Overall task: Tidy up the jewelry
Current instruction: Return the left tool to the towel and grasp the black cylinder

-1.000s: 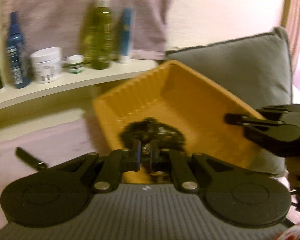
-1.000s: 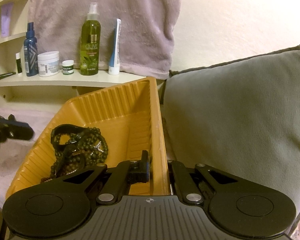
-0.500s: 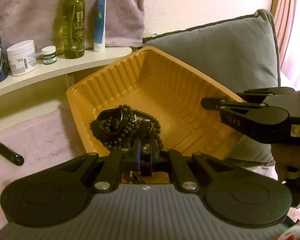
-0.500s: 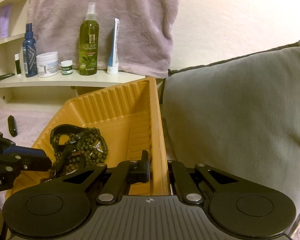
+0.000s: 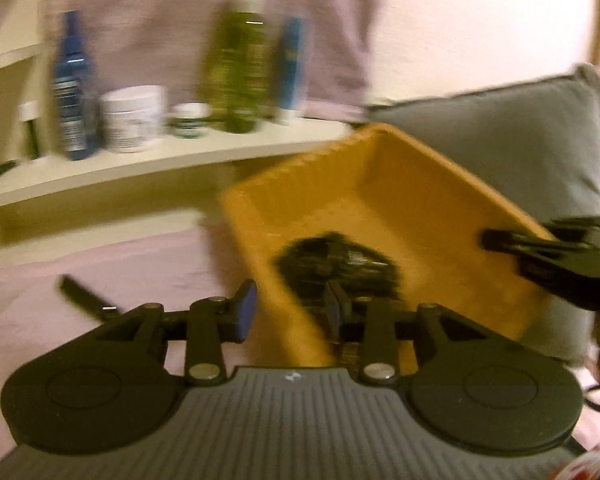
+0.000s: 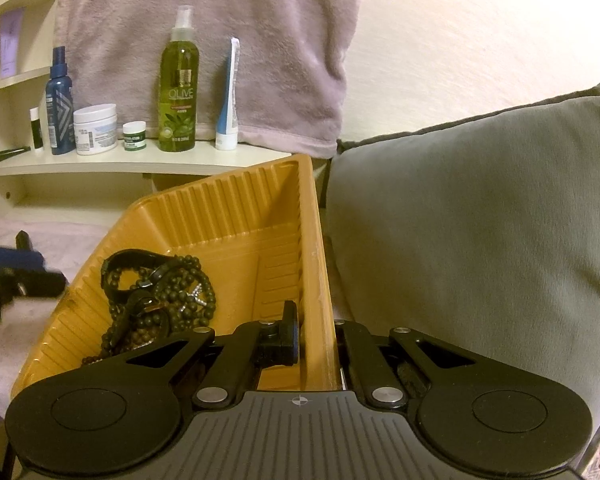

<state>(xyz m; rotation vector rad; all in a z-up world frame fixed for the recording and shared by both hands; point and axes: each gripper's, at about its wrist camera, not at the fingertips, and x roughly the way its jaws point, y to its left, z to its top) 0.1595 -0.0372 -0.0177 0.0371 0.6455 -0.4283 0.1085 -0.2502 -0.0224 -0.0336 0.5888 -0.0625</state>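
Beaded jewelry (image 6: 160,300) lies in the yellow tray (image 6: 228,216), right gripper (image 6: 316,340) clamping its rim.

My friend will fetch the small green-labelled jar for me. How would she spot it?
Find the cream shelf below the hanging towel. The small jar stands between the big white tub and the tall olive spray bottle; it is the shortest container there.

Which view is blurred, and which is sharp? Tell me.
Left wrist view: motion-smeared throughout, bottles and beads streaked, only the left gripper crisp. Right wrist view: sharp on tray and beads, fisheye bending the shelf, warm dim light.
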